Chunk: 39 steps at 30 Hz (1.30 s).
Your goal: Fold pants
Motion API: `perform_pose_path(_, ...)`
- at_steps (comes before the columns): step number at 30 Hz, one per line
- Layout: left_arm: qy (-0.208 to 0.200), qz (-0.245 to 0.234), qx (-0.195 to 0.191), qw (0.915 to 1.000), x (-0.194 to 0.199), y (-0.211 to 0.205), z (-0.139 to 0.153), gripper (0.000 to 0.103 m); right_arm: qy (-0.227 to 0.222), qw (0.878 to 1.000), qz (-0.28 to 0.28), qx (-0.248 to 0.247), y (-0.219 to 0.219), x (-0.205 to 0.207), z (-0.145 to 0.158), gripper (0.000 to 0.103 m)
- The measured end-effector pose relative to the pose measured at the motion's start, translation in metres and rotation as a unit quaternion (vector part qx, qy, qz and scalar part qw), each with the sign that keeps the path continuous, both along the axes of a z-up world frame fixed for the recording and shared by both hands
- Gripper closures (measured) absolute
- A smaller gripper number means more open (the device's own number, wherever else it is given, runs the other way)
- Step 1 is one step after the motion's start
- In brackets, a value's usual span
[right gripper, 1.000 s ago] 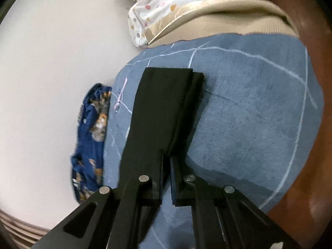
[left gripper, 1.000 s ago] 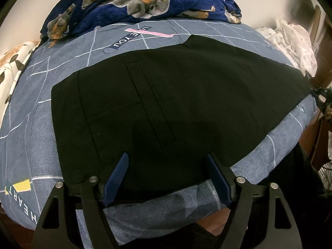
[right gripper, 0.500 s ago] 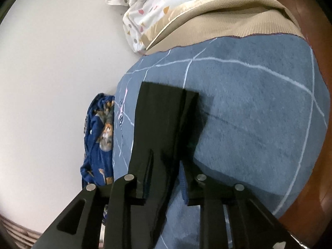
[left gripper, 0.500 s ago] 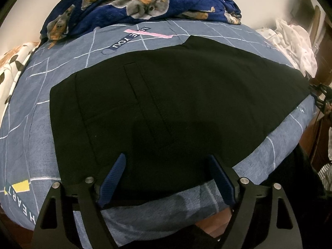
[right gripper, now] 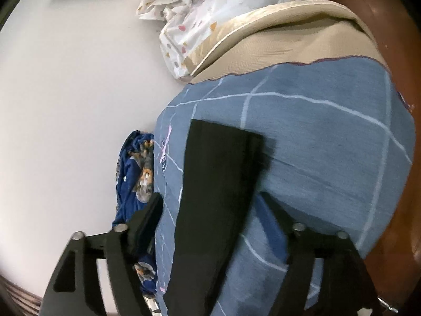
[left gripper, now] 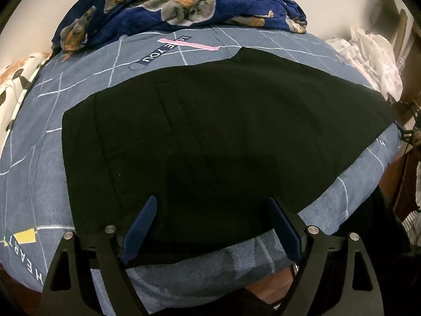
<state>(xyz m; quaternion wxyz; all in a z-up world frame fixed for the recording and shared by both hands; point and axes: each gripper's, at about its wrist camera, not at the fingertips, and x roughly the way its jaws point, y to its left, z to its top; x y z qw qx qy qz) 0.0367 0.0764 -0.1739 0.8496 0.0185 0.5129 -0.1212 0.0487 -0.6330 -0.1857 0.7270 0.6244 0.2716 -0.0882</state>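
Note:
Black pants (left gripper: pixel 223 142) lie flat on a blue-grey checked bedsheet (left gripper: pixel 31 168), folded lengthwise, waist end at the left. My left gripper (left gripper: pixel 210 202) is open, its blue-padded fingers (left gripper: pixel 142 223) spread just above the near edge of the pants. In the right wrist view the legs (right gripper: pixel 215 184) run away as a narrow black strip with the hem end far. My right gripper (right gripper: pixel 210 200) is open and wide, one finger on each side of the strip, holding nothing.
A dark blue dog-print blanket (left gripper: pixel 168 8) is heaped at the far side by the wall. White patterned bedding (right gripper: pixel 210 8) and a beige mattress edge (right gripper: pixel 289 39) lie beyond the hems. A wooden floor (right gripper: pixel 394 158) drops off past the bed edge.
My right gripper opened from shut on the pant legs to wide open and let the strip drop onto the sheet. My left gripper stayed open and shifted slightly.

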Motion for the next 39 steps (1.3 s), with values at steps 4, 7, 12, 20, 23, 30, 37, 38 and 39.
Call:
perform_pose_path(4,0.004,0.005,-0.003,1.0000,0.002,0.000,0.002,0.017,-0.004,1.000,0.016,-0.011,0.002,0.015,0.003,0.018)
perform_pose_path(7,0.007,0.010,-0.010,0.9999,0.003,0.001,0.004,0.017,-0.024,1.000,0.016,0.001,-0.002,0.017,-0.002,0.018)
perform_pose_path(12,0.009,0.027,-0.035,0.9990,0.005,0.006,0.010,0.017,-0.031,0.999,0.005,-0.019,-0.008,0.009,-0.004,0.027)
perform_pose_path(20,-0.010,0.022,-0.038,0.9990,0.006,-0.006,0.021,0.017,-0.025,0.998,0.056,-0.028,-0.006,0.029,-0.001,0.025)
perform_pose_path(23,-0.011,0.023,-0.043,0.9987,0.008,-0.011,0.022,0.017,0.009,0.994,0.080,-0.073,0.000,0.042,0.007,0.042)
perform_pose_path(30,-0.029,0.027,-0.051,0.9979,0.005,-0.013,0.033,0.017,0.044,0.987,0.109,-0.113,0.025,0.051,0.015,0.095)
perform_pose_path(37,-0.053,0.005,-0.031,0.9981,-0.001,-0.025,0.044,0.017,-0.013,0.969,0.162,-0.189,0.091,0.063,0.076,0.095)
perform_pose_path(38,-0.054,0.004,-0.032,0.9980,-0.001,-0.026,0.044,0.017,-0.018,0.966,0.171,-0.195,0.102,0.066,0.082,0.095)
perform_pose_path(39,-0.055,0.004,-0.035,0.9979,-0.002,-0.026,0.044,0.017,-0.021,0.962,0.182,-0.203,0.114,0.070,0.086,0.095)
